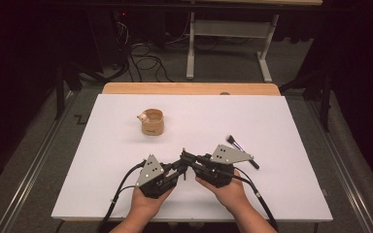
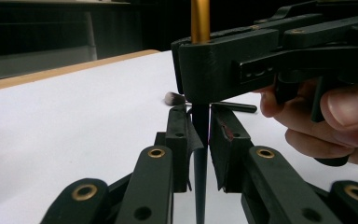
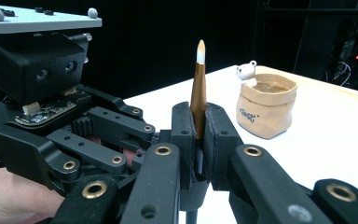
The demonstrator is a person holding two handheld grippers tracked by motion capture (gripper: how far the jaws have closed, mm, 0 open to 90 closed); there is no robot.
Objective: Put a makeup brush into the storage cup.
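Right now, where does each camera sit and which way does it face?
High view: above the near table edge, looking forward and down; both hands, left tool, right tool.
Left gripper view: on the left tool, looking along the table at the right tool.
Right gripper view: on the right tool, facing the tan pot.
Shared: both gripper views show the gold-and-black brush held upright.

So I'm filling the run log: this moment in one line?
right gripper: shut on brush | left gripper: shut on brush | cup: apart
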